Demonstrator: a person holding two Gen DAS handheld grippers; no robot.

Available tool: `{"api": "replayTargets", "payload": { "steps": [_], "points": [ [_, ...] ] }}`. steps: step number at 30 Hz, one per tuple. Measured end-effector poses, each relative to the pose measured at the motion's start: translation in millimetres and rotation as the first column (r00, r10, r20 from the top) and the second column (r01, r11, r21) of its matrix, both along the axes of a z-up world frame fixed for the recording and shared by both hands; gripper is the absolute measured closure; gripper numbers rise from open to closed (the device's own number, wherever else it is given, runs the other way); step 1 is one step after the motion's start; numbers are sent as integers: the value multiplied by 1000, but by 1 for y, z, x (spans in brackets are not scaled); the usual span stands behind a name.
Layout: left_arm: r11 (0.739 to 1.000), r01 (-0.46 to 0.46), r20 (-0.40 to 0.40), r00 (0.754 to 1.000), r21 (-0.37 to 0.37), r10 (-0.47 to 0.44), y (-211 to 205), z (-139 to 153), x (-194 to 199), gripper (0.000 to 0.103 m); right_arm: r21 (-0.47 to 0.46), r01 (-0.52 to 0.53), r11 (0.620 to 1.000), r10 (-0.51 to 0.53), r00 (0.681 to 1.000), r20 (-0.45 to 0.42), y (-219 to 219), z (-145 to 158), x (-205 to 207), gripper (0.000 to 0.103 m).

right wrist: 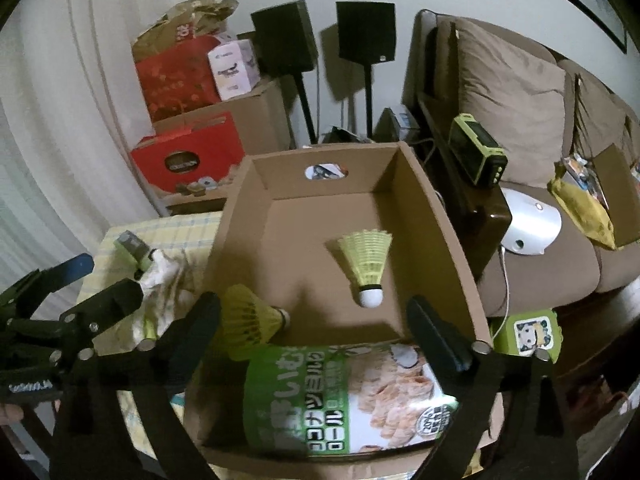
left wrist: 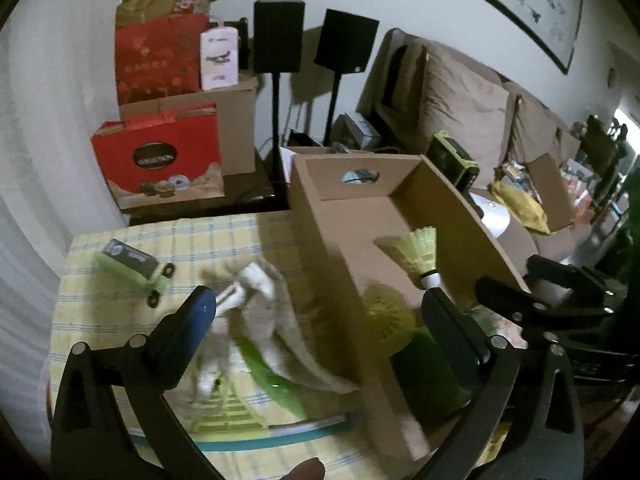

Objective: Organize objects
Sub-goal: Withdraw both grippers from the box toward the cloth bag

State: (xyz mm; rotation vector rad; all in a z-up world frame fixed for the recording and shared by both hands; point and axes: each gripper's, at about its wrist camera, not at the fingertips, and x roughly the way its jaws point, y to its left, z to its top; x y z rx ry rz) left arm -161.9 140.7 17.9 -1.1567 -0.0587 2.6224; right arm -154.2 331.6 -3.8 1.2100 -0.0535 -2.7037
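An open cardboard box [right wrist: 288,176] stands on a table with a yellow checked cloth [left wrist: 120,320]. Inside it are two yellow shuttlecocks, one with its cork toward me [right wrist: 366,264] and one on its side by the left wall [right wrist: 244,320], plus a green snack bag [right wrist: 360,396] at the near end. My right gripper [right wrist: 314,310] is open above the bag, holding nothing. My left gripper [left wrist: 318,304] is open over the box's left wall [left wrist: 336,264] and a crumpled beige-and-white towel [left wrist: 272,320], also holding nothing. A small green-and-grey wheeled case [left wrist: 128,260] lies at the table's far left.
Behind the table stand red gift boxes [left wrist: 156,160], a cardboard carton and two black speakers on stands [left wrist: 278,36]. A brown sofa [right wrist: 512,92] to the right holds a green-edged device [right wrist: 476,152], a white object [right wrist: 528,224] and bags. A small green cube [right wrist: 528,332] sits beside the box.
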Motion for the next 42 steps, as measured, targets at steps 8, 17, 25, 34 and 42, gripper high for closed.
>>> {"api": "replayTargets", "payload": {
  "steps": [8,17,25,34,42],
  "points": [
    [998,-50,-11,999,-40,49,-39,2,9,0,-7,-49,999,49,998,-36,-24,13,15,1],
    [990,-138,26,990,29,137,-109,-4,17,0,-22,-129,991,128,990,-61,-60,20,30,1],
    [984,-175,48,984,44,173,-144,-19,23,0,-42,-183,982,182,983,-39,-91,9,31,1],
    [990,-132,91,988,38,128,-132,-55,2,0,-40,-215,976,214,976,-33,-107,-4,43,1],
    [999,-52,88,995,12,51,-91,-70,-22,0,-78,-204,976,200,978,-58,-95,4,41,1]
  ]
}}
